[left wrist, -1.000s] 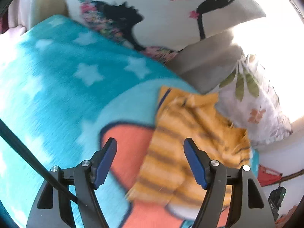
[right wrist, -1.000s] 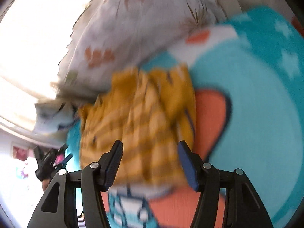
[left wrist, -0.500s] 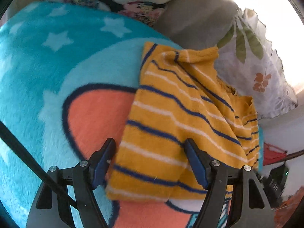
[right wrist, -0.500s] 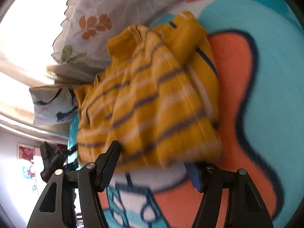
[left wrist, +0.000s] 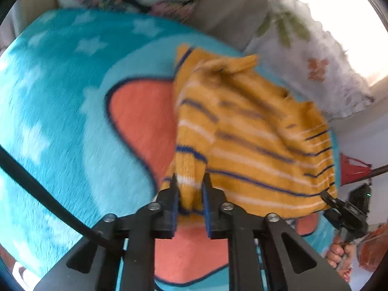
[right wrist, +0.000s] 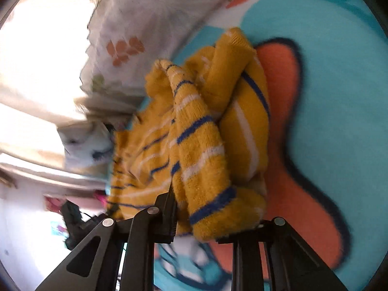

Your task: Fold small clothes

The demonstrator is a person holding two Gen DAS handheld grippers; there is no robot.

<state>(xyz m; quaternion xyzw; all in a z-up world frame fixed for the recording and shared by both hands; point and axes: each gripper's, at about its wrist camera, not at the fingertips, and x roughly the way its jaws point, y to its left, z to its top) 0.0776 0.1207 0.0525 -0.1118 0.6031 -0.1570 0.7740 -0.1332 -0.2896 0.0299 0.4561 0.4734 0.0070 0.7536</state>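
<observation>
Both grippers have just closed on the sweater's [left wrist: 254,131] near hem; blanket [left wrist: 72,111] beside it open

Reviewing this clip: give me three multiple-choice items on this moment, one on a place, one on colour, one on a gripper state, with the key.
1. Where does the striped garment lie?
A. on the turquoise blanket
B. on a wooden table
C. in a basket

2. What colour is the garment's ground?
A. green
B. mustard yellow
C. grey

3. How does the left gripper stand?
A. wide open above the cloth
B. shut on nothing
C. closed on a bunch of the cloth

Key: 1 A, blanket shows all round it; 2 B, yellow with blue and white stripes; 3 C, its jaws have just been closing and cloth is pinched between the pads.
</observation>
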